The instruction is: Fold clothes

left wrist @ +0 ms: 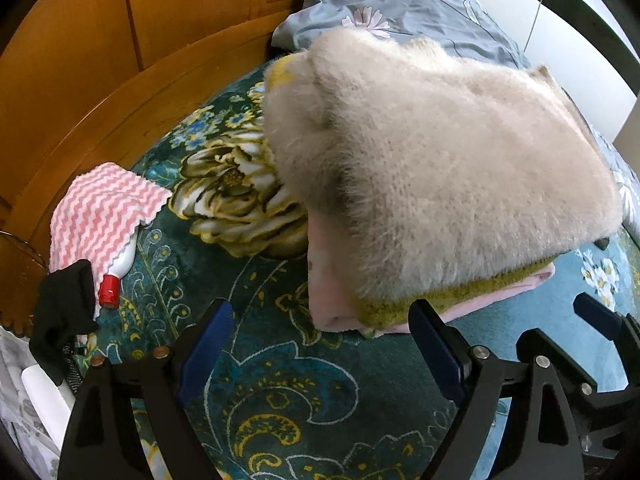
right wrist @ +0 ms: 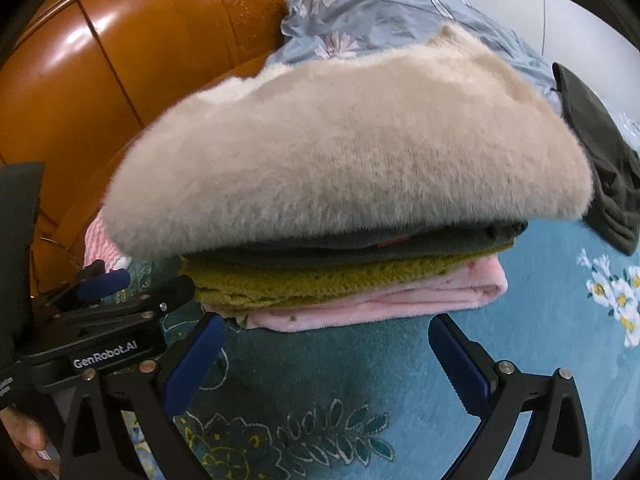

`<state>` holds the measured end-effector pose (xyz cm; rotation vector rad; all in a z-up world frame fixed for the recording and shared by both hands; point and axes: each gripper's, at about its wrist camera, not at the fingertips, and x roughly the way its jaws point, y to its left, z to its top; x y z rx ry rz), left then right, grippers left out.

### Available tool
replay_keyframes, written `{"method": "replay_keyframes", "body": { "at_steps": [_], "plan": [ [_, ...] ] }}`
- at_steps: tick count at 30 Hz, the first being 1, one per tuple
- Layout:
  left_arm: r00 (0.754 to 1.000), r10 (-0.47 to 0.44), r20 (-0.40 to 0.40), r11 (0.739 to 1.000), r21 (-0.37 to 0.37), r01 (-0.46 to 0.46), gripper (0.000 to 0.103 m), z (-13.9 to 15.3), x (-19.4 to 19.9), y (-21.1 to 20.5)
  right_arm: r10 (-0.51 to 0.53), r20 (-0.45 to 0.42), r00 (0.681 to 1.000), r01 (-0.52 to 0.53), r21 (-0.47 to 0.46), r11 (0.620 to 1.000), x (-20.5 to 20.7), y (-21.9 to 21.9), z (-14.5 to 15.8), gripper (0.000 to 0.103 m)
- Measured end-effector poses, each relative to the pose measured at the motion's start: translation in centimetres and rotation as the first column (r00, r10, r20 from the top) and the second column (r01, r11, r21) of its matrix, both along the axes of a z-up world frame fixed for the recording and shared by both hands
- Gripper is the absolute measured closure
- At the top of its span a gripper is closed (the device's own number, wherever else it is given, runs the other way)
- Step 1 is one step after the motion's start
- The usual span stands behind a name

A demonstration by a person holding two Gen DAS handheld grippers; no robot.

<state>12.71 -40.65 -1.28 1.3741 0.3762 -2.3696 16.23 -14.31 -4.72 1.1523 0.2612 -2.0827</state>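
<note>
A stack of folded clothes lies on the teal flowered blanket [left wrist: 280, 392]. A fluffy cream sweater [left wrist: 432, 168] is on top; in the right wrist view [right wrist: 340, 160] a dark grey garment [right wrist: 360, 246], an olive knit [right wrist: 320, 280] and a pink garment [right wrist: 380, 304] lie under it. My left gripper [left wrist: 322, 320] is open and empty just in front of the stack's near corner. My right gripper [right wrist: 326, 334] is open and empty in front of the stack's edge; it also shows in the left wrist view [left wrist: 592, 312]. The left gripper shows at the left of the right wrist view [right wrist: 132, 280].
A wooden headboard [left wrist: 120, 60] runs along the back left. A pink-and-white striped cloth [left wrist: 104, 208] covers a white bottle with a red cap [left wrist: 109, 292], beside a black cloth [left wrist: 64, 312]. A grey flowered pillow [left wrist: 392, 4] lies behind the stack. A dark garment [right wrist: 600, 160] lies at the right.
</note>
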Motion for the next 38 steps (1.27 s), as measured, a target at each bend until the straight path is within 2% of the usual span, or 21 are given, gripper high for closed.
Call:
{"method": "replay_keyframes", "body": {
  "at_steps": [7,28,38],
  "plan": [
    [1.000,-0.001,-0.002,1.000,-0.018,0.001,0.013,0.1,0.0,0.5,0.006,-0.055,0.998,-0.007,-0.018,1.000,0.0,0.4,0.7,0.000],
    [1.000,-0.023,0.000,0.999,-0.023,0.023,0.013,0.3,-0.2,1.7,0.010,-0.022,1.000,-0.011,-0.031,0.999,-0.2,0.7,0.2,0.000],
    [1.000,0.012,0.025,1.000,0.003,-0.012,0.013,-0.1,-0.3,1.4,0.019,-0.008,1.000,-0.019,-0.048,0.999,-0.2,1.0,0.3,0.000]
  ]
}}
